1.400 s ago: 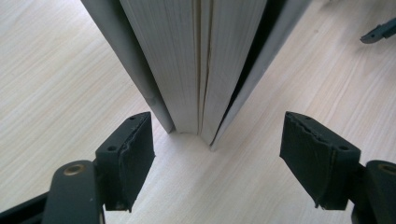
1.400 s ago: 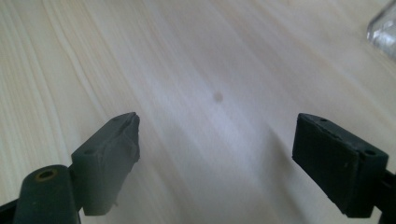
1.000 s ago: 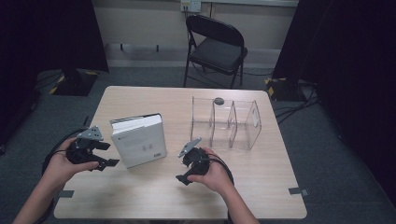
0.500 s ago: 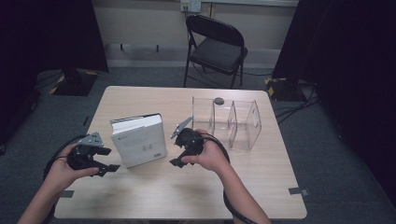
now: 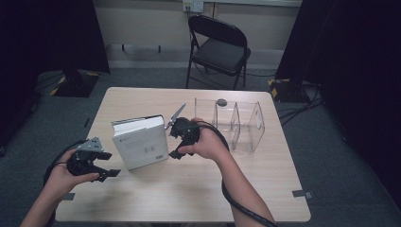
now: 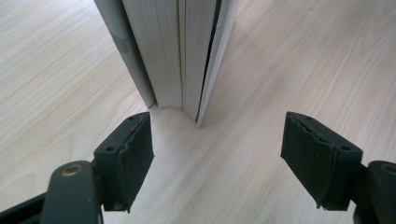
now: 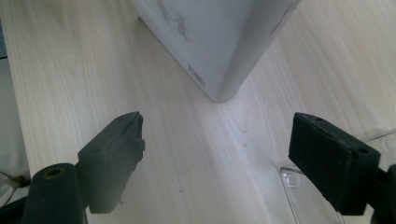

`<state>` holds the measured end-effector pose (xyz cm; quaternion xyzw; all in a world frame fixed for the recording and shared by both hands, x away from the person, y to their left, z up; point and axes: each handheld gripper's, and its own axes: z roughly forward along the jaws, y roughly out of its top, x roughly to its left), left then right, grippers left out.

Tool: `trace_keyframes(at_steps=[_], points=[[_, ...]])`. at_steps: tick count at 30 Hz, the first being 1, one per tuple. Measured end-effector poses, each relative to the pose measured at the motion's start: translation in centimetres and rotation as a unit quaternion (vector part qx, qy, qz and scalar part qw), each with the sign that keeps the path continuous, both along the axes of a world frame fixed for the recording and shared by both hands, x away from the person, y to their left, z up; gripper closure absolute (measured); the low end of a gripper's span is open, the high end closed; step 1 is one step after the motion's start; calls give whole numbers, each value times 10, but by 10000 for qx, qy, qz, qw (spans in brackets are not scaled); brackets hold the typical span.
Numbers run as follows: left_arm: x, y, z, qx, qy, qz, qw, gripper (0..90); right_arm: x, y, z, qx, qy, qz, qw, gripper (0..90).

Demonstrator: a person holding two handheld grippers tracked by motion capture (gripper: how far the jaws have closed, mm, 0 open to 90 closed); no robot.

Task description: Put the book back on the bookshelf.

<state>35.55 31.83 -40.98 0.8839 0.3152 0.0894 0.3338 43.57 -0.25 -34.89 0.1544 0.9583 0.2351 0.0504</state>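
left gripper [image 5: 101, 166] at the table's [image 5: 198, 198] 8 o'clock, jaws apart and empty, aimed at the page edge of the white book [image 5: 140, 142]. book stands upright left of table centre. right gripper [image 5: 171, 142] just beside its spine corner, jaws apart, nothing between. clear divider rack [image 5: 236, 124] at 2 o'clock, chair [image 5: 218, 49] beyond at 12.
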Motion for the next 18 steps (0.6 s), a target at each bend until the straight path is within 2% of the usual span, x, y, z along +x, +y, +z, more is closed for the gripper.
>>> trace_keyframes(at_steps=[5, 10, 16, 18], points=[[-2, 0, -6, 15, 66, -3, 10000, 249, 2, 4, 14, -12, -91, 74, 9999, 169], [-3, -1, -12, 13, 35, -40, 10000, 248, 4, 10, 24, -31, -142, 127, 9998, 167], [-4, -2, -18, -24, 112, -12, 9999, 249, 11, 14, 34, 155, -139, 163, 9997, 166], [-4, -2, -19, -56, 113, -5, 9999, 248, 13, 16, 37, 97, -201, 148, 9996, 166]])
